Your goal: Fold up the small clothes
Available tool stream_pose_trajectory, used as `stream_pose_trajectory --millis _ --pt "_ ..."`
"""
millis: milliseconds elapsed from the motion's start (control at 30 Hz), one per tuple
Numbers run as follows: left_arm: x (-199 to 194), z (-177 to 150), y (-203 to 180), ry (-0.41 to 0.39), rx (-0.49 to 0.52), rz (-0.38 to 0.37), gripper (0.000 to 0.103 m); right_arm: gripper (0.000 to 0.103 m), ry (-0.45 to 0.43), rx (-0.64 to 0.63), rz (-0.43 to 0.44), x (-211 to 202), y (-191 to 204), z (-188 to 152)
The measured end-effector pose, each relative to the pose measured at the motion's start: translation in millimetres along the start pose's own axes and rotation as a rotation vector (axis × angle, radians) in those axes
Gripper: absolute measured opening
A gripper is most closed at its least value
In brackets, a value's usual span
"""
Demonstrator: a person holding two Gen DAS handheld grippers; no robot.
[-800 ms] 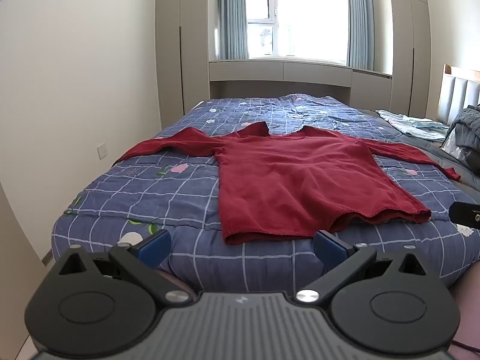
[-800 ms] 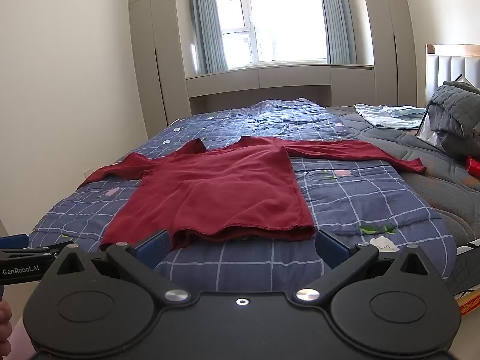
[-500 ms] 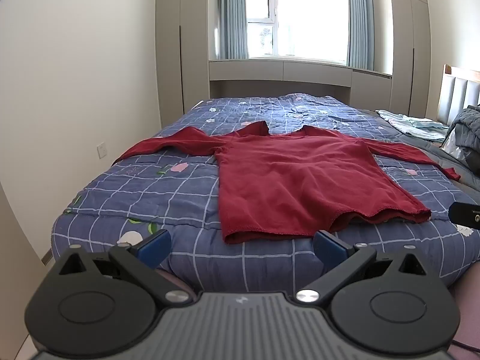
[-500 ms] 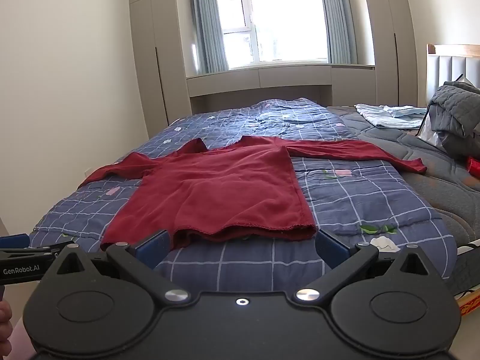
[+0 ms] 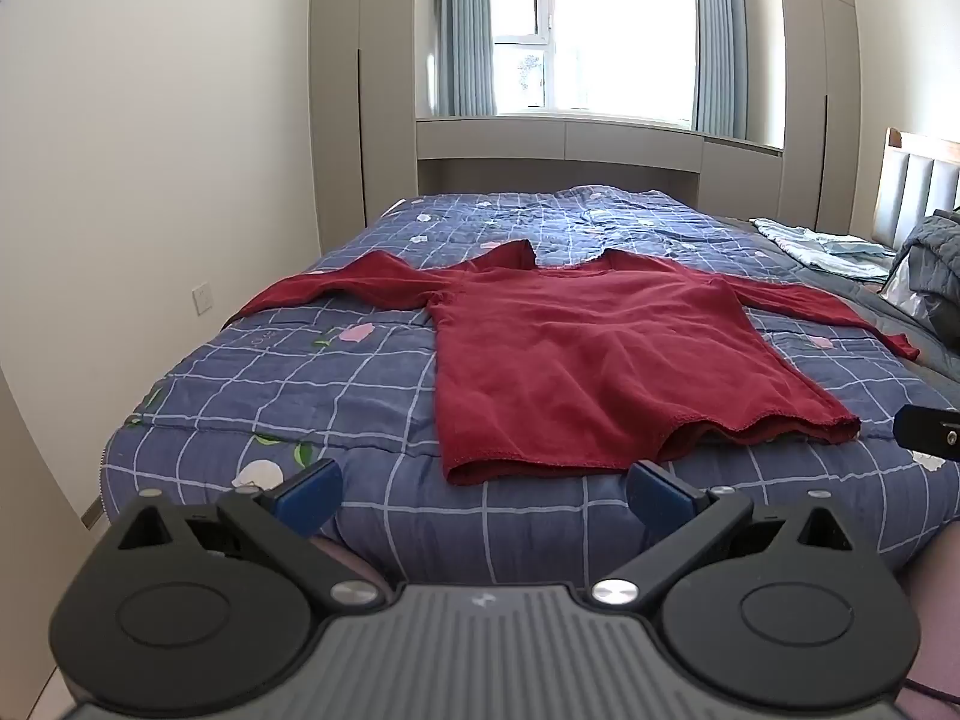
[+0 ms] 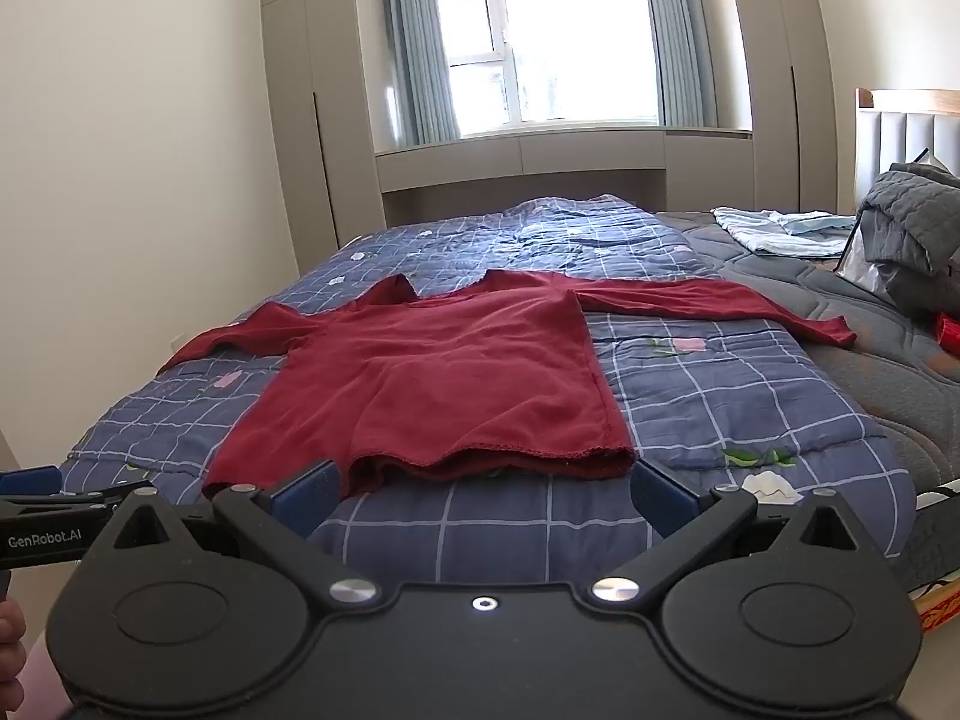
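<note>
Your left gripper and right gripper hover spread and empty, leaving the dark red long-sleeved knit top flat on the bed (no fold made).

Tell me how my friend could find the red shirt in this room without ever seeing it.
Look at the big bed under the window, covered by a blue checked quilt. The red shirt lies flat in the middle of that quilt, both long sleeves stretched out sideways. It is the only dark red clothing there; the pale blue clothes and grey bundle sit by the headboard.
</note>
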State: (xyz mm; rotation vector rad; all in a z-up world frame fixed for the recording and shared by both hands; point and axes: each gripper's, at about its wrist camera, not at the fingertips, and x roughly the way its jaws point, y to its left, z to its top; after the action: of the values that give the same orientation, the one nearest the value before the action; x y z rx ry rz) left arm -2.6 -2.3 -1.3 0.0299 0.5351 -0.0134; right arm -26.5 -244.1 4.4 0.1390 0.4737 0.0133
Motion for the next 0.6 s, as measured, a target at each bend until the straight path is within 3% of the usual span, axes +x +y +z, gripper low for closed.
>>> stream_pose_trajectory --millis 333,600 --pt "16 2 2 0.042 -0.015 -0.021 0.103 0.103 0.009 -0.005 -0.004 3 3 0" --pt "43 35 -6 0.053 0.032 -0.021 0.103 0.103 0.065 -0.020 -0.032 28 -1 20"
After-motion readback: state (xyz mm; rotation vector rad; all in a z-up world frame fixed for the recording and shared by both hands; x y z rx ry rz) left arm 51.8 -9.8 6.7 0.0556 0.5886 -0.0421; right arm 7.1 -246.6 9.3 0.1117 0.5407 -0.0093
